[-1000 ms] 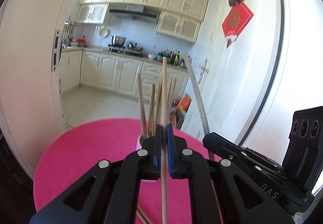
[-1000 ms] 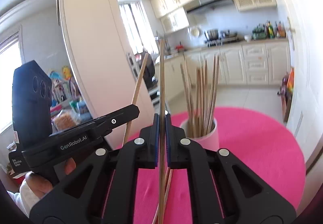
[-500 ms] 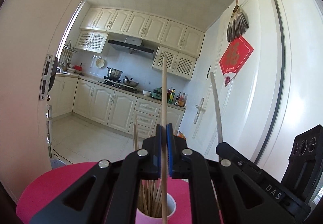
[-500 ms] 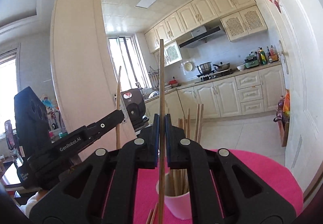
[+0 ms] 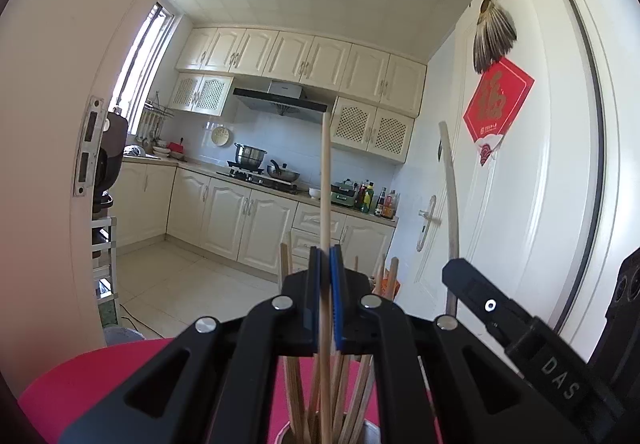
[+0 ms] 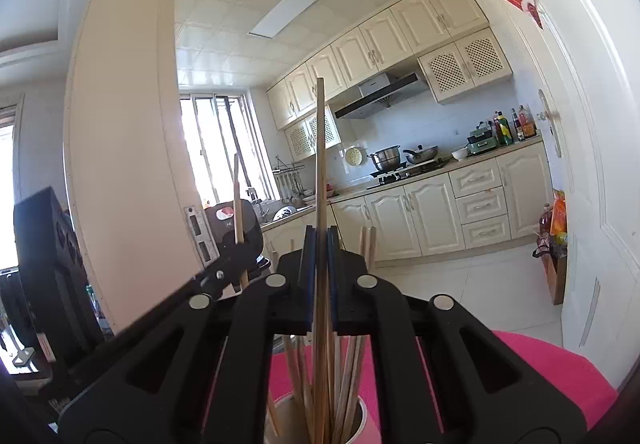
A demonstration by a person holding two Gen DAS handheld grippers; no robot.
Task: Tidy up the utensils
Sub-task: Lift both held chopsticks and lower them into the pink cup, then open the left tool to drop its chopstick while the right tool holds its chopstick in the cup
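Observation:
My left gripper [image 5: 325,264] is shut on a wooden chopstick [image 5: 325,180] held upright. Its lower end reaches into a white cup [image 5: 370,429] that holds several chopsticks [image 5: 294,388] on the pink table [image 5: 100,384]. My right gripper [image 6: 319,244] is shut on another upright chopstick [image 6: 319,148], its lower end inside the same cup [image 6: 362,420] among several chopsticks [image 6: 352,376]. The right gripper also shows at the right of the left wrist view [image 5: 454,272], and the left gripper at the left of the right wrist view [image 6: 236,256].
The round table [image 6: 540,384] has a pink cloth. A white door [image 5: 520,204] with a red paper sign [image 5: 498,102] stands close on the right. A cream wall edge [image 6: 120,164] is on the left. Kitchen cabinets [image 5: 240,220] lie beyond.
Both grippers have tilted up and come over the cup. The two held chopsticks now stand upright with their lower ends down inside the cup. The loose chopsticks on the table are out of view.

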